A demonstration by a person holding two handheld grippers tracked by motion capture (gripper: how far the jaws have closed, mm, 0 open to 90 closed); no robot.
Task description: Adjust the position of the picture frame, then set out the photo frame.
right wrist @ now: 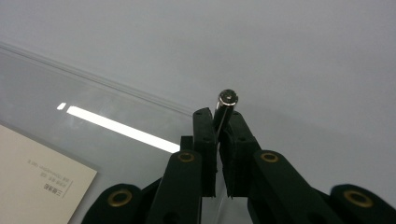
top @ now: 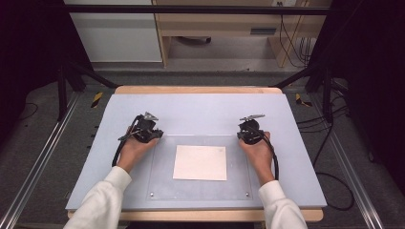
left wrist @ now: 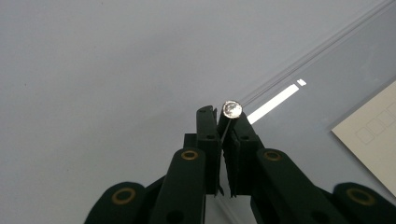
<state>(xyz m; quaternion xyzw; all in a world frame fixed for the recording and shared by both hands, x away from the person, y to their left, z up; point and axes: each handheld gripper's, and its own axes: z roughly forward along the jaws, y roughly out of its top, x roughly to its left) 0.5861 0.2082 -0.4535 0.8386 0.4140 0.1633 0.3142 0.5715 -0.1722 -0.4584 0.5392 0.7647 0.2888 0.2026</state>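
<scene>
Clear acrylic sheet [top: 200, 187], stiff and slippery, I judge: left gripper [left wrist: 225, 122] and right gripper [right wrist: 223, 119] pinch its far-corner metal studs [left wrist: 232, 108].

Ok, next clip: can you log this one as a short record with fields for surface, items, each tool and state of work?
surface: pale blue mat on a wooden table
items: clear plastic sheet with metal corner studs; cream envelope lying under or on it
left tool: jaws shut at the sheet's far left corner, by a round stud
right tool: jaws shut at the far right corner, by its stud
state of work: sheet lies flat, envelope centred
</scene>
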